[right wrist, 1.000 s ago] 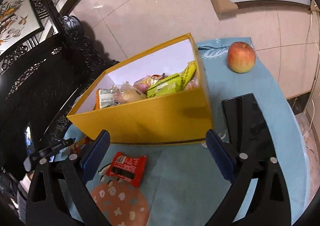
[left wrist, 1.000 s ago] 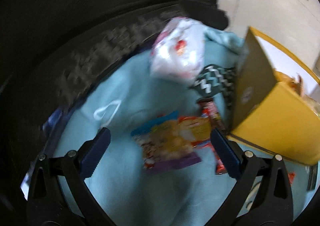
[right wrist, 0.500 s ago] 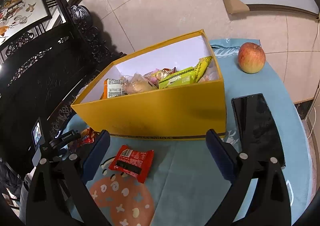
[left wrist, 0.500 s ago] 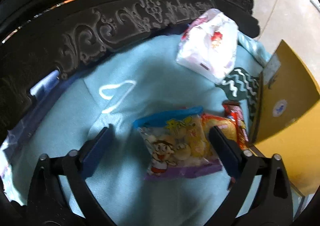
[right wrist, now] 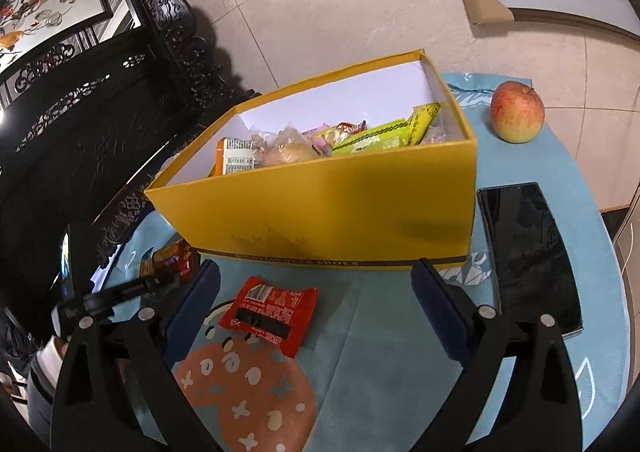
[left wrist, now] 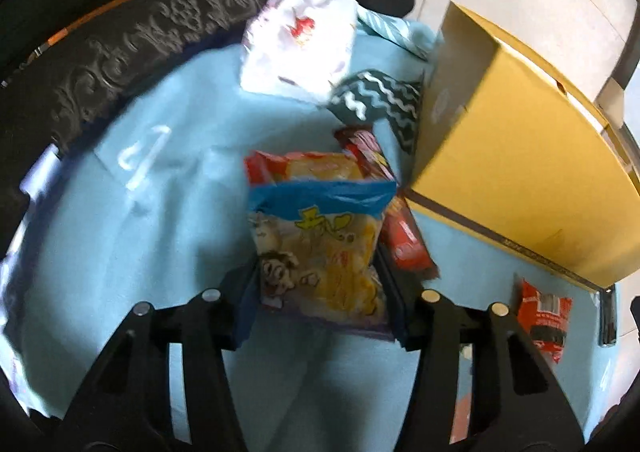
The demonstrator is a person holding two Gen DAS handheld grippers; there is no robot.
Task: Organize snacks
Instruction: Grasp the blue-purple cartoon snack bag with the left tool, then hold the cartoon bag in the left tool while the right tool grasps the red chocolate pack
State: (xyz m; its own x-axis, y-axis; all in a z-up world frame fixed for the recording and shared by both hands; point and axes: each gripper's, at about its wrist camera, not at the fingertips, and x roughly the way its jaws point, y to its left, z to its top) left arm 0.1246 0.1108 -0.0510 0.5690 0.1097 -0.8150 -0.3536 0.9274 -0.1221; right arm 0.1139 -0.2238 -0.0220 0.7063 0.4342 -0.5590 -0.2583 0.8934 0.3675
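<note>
A yellow snack bag (left wrist: 320, 252) with a blue top and a cartoon face lies flat, partly over a red packet (left wrist: 400, 228). Right of them stands the open yellow box (right wrist: 328, 208), full of snacks. A small red packet (right wrist: 270, 312) lies near it.

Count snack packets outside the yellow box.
5: white packet at back; cartoon bag nearest the camera; orange bag behind it; red bar beside; red packet by box. Others may hide.
</note>
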